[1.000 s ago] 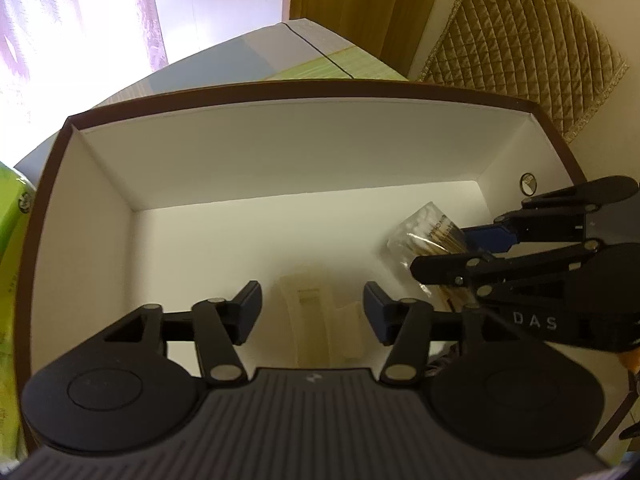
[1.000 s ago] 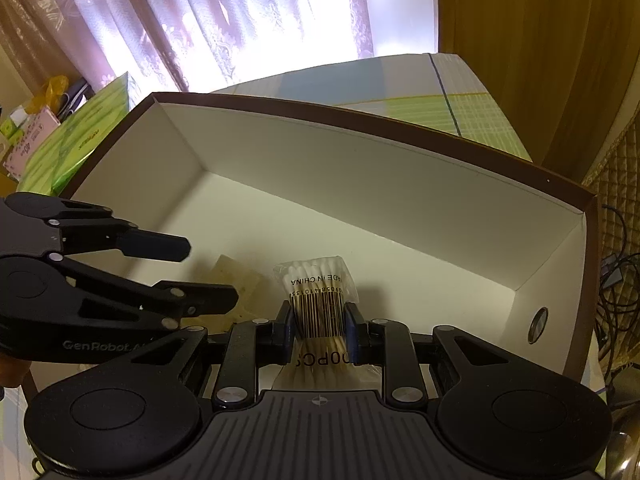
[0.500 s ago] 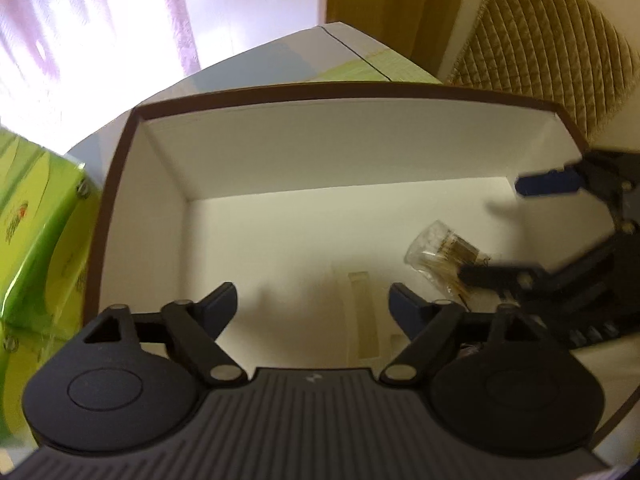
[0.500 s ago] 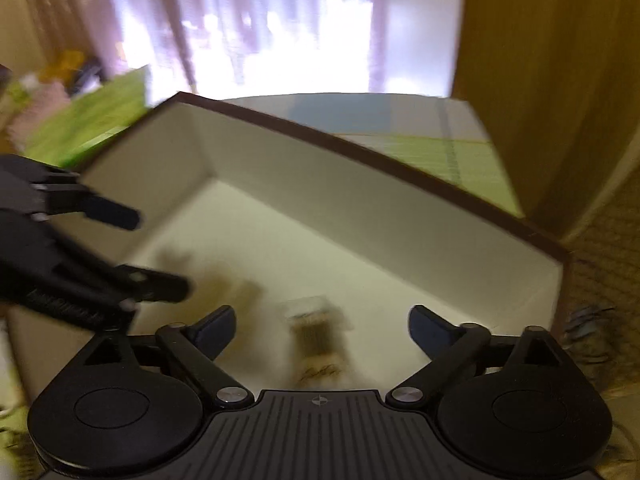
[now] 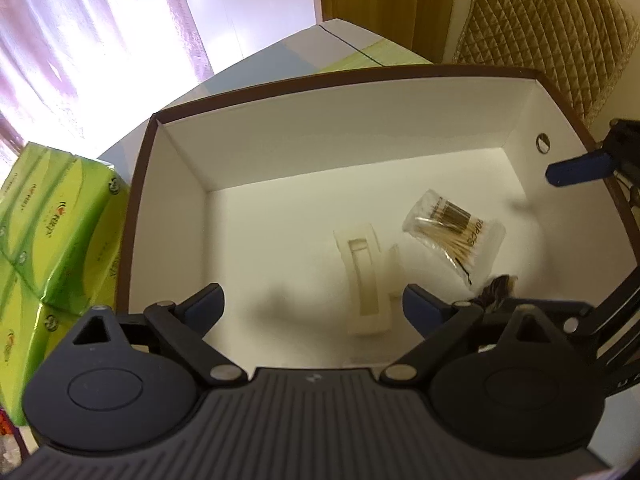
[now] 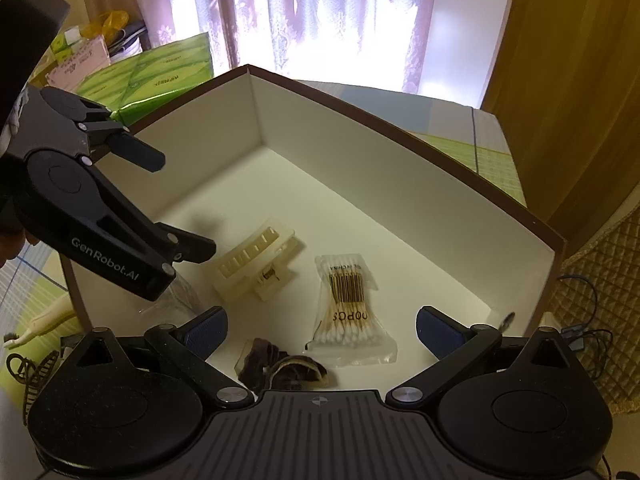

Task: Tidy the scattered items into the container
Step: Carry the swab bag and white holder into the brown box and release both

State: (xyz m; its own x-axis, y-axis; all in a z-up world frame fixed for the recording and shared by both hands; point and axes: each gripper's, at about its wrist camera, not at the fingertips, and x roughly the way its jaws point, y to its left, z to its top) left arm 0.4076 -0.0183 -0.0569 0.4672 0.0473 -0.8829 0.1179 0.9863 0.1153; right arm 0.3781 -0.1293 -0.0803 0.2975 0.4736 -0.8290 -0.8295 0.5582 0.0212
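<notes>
The right gripper (image 6: 322, 330) stands wide and holds nothing; the left gripper (image 5: 312, 306) has its jaws opening, also empty. Below them, inside the brown-rimmed box (image 6: 400, 122), lie the cotton swab pack (image 6: 349, 304), the cream hair claw clip (image 6: 256, 264) and a dark scrunchie (image 6: 280, 368). Outside the box, near left, a brown hair clip (image 6: 30, 370) waits, nearer to the left gripper, I think.
</notes>
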